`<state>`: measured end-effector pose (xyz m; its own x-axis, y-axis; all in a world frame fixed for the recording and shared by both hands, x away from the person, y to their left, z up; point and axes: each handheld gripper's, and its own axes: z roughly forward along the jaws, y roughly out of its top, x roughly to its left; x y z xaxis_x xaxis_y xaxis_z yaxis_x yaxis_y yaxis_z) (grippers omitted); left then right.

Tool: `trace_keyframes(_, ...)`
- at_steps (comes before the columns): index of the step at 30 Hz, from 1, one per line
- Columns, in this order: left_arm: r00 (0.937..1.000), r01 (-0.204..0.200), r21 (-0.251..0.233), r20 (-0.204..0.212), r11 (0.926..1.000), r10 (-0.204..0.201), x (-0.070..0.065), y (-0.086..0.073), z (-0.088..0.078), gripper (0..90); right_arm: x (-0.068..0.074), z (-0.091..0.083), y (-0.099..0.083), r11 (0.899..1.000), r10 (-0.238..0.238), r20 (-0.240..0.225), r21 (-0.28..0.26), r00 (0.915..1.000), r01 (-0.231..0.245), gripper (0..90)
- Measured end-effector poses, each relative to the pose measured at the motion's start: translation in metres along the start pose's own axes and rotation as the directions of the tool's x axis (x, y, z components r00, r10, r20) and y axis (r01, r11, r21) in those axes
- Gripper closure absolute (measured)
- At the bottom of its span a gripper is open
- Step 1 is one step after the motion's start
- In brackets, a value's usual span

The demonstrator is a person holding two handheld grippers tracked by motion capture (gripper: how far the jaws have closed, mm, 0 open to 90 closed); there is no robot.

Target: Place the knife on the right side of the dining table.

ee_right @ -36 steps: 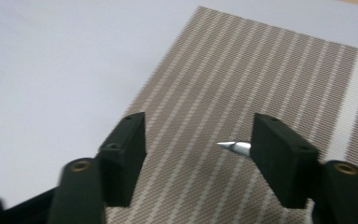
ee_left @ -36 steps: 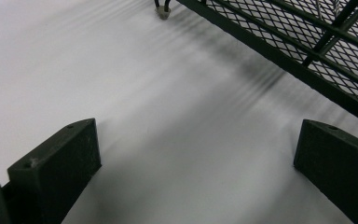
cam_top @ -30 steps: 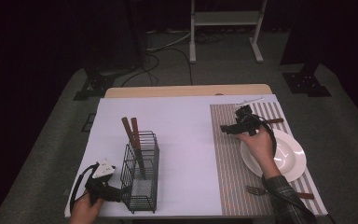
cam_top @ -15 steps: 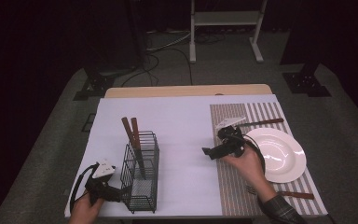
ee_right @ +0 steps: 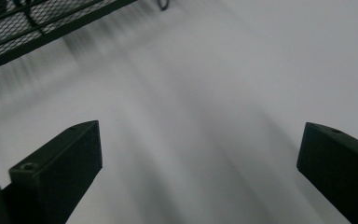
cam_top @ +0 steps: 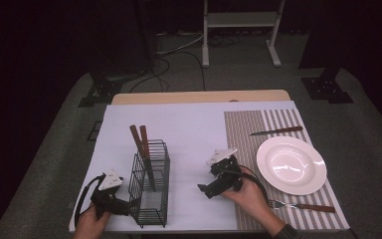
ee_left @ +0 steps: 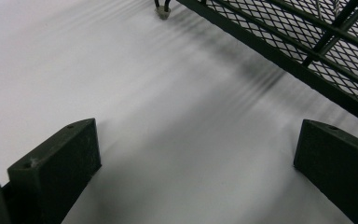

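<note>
A black wire basket (cam_top: 150,191) stands on the white table cover, with two wooden-handled utensils (cam_top: 141,144) upright in it. My left gripper (cam_top: 123,206) rests at the basket's near left side, pointing at it. Its jaws are open over bare white cover (ee_left: 196,168), and the basket's mesh (ee_left: 307,37) lies just ahead. My right gripper (cam_top: 205,189) hovers between the basket and a white plate (cam_top: 291,164), aimed left at the basket. It is open with nothing between its fingers (ee_right: 200,172), and the basket's edge (ee_right: 28,23) is at the upper left.
A striped placemat (cam_top: 243,134) covers the table's right part and carries the plate. A wooden-handled knife (cam_top: 276,131) lies beyond the plate and a fork (cam_top: 303,205) lies in front of it. The table's near edge is close to both hands.
My right gripper has left the far part of the placemat by the knife and come left and nearer, onto the white cover beside the basket. The left gripper has stayed put.
</note>
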<state>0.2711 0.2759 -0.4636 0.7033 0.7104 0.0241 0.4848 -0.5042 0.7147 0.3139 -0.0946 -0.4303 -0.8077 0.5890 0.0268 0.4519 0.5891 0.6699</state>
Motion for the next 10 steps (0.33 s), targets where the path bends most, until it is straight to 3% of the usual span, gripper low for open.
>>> trace_keyframes(5,1.0,-0.002,0.0,0.0,1.0,0.002,0.0,0.0,0.0,0.0,0.02,0.015,-0.004,0.999,-0.039,-0.031,0.029,0.9988,0.039,0.0)
trace_keyframes(10,1.0,-0.002,0.0,0.0,1.0,0.002,0.0,0.0,0.0,0.0,0.03,0.025,-0.009,0.996,-0.063,-0.046,0.058,0.9969,0.066,0.0)
